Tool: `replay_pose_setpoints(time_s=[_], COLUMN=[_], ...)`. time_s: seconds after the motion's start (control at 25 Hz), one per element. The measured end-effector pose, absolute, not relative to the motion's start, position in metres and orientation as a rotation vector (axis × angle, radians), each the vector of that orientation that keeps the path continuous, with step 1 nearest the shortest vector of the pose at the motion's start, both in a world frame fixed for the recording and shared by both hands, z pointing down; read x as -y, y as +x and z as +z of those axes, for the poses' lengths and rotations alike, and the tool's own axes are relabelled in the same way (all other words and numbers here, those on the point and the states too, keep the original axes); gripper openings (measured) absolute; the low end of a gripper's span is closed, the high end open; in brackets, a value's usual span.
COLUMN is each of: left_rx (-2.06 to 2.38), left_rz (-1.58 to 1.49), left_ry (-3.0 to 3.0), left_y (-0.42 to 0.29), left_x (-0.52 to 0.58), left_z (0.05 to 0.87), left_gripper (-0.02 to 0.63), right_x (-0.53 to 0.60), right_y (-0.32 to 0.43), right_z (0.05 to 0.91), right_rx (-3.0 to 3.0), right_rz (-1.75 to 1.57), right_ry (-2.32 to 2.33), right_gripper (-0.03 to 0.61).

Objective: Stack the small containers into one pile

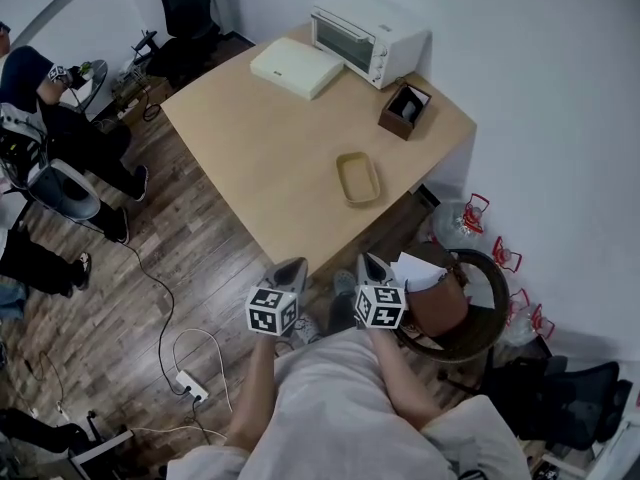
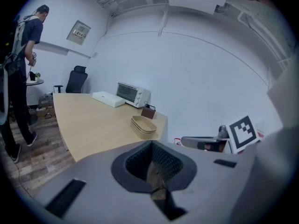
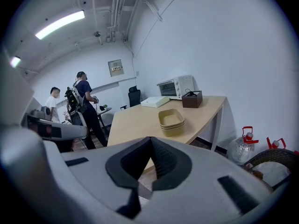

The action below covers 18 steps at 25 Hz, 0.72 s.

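1. Left gripper (image 1: 290, 268) and right gripper (image 1: 372, 266): both closed on nothing, short of the table's (image 1: 250, 148) near corner.
2. Containers (image 1: 358, 178) sit nested in 1 pile, well ahead of the fingers.
3. Risk: the pile lies near the table's right edge, so a sideways nudge from us could push it off.
4. Open tabletop lies left of the pile. A chair (image 1: 497, 298) crowds just right of the right fingers.

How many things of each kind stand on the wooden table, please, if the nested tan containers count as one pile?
Toaster oven: 1
Flat white box: 1
Open brown box: 1
Pile of tan containers: 1
Total: 4
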<state>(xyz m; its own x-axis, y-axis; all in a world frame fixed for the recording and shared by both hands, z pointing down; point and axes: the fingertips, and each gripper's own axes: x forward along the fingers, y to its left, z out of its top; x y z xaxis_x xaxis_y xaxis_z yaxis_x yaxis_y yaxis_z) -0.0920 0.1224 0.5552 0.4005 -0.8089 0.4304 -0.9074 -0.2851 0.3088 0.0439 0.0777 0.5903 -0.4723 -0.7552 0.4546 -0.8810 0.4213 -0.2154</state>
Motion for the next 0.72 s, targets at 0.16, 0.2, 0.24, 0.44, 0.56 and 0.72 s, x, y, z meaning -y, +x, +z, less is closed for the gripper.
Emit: replay_pose_setpoints(time_s=[0.16,0.2,0.24,0.44,0.56,0.72], left_rx=[1.456,1.454,1.451,1.433,1.438,1.455], left_rz=[0.258,0.250,0.245,0.229,0.233,0.245], left_ry=[2.140,2.139,2.141,2.162,2.152,2.131], left_y=[-0.0978,-0.0979,-0.0971,-0.0942,-0.0981,-0.1011], left_x=[-0.1221,-0.1221,-0.1218,-0.1199,-0.1204,-0.1202], left_z=[0.5553,0.5548,0.5539,0.5512,0.5541,0.5547], left_gripper=[0.005,0.005,0.005,0.006,0.006,0.006], right_x=[-0.0817,-0.0825,-0.0827,-0.0804,-0.0819,-0.0814], right_y=[0.0399,0.0402,0.0416,0.0476,0.0431,0.0396], right_z=[0.5880,0.5870,0.5859,0.5847,0.5857,0.5827], right_rx=[2.398,2.401,2.403,2.392,2.399,2.413], right_rz=[0.605,0.604,0.608,0.617,0.620,0.610], right_ry=[1.404,1.403,1.406,1.434,1.418,1.400], right_gripper=[0.004,0.003,0.003,0.003,0.003,0.003])
